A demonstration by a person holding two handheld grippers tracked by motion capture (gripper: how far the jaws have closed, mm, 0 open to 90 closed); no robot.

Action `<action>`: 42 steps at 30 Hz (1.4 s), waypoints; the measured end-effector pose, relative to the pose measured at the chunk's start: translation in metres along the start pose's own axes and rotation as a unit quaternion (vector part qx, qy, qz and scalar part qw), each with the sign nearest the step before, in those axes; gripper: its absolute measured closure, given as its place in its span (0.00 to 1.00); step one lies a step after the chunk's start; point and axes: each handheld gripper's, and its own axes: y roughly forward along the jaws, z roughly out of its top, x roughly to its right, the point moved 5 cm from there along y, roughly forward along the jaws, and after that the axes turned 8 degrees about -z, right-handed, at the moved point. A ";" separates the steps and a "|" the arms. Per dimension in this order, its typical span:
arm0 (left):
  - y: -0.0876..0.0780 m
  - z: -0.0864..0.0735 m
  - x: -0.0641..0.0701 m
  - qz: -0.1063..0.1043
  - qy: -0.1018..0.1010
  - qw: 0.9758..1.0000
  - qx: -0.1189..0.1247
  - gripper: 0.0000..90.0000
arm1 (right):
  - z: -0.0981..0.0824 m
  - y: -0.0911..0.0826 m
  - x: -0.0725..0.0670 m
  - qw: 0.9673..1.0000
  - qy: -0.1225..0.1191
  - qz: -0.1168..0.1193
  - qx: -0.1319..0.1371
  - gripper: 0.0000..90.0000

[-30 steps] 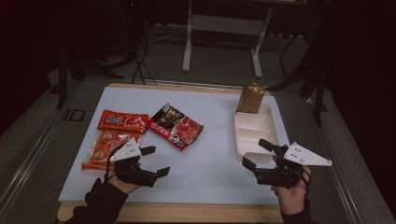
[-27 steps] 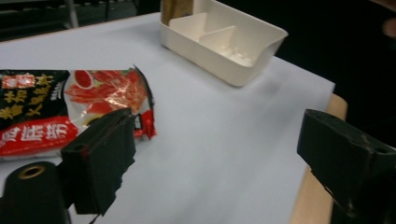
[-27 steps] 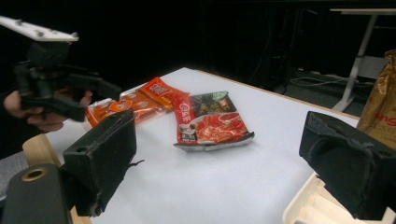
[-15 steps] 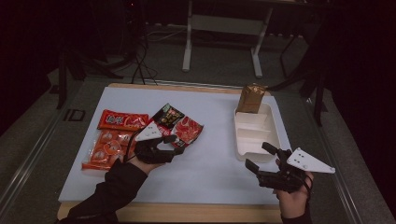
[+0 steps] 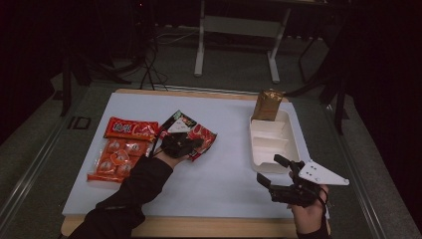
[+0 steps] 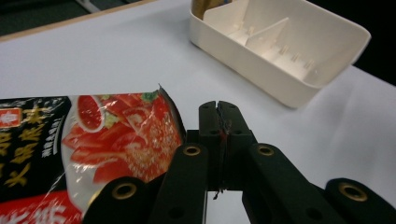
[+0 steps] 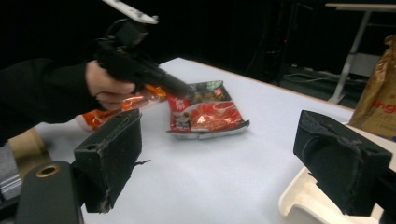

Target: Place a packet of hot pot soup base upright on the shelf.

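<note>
The white table [image 5: 219, 184] carries a cream divided tray [image 5: 291, 149] at three o'clock; the red-and-black soup packet [image 5: 196, 134] lies near the centre; the left hand-held gripper [image 6: 218, 122], jaws just closed, pinches its edge; the right hand-held gripper [image 5: 272, 172], at five o'clock, is spread wide.

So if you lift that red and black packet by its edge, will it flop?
Probably. The red and black packet looks like thin, crinkly foil lying flat, so it should sag from the left tool. Its glossy film may slip. It seems light.
</note>
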 end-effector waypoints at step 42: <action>0.124 0.020 -0.070 0.071 -0.045 0.987 -0.138 1.00 | -0.010 -0.001 0.008 1.000 0.005 0.012 -0.016 0.17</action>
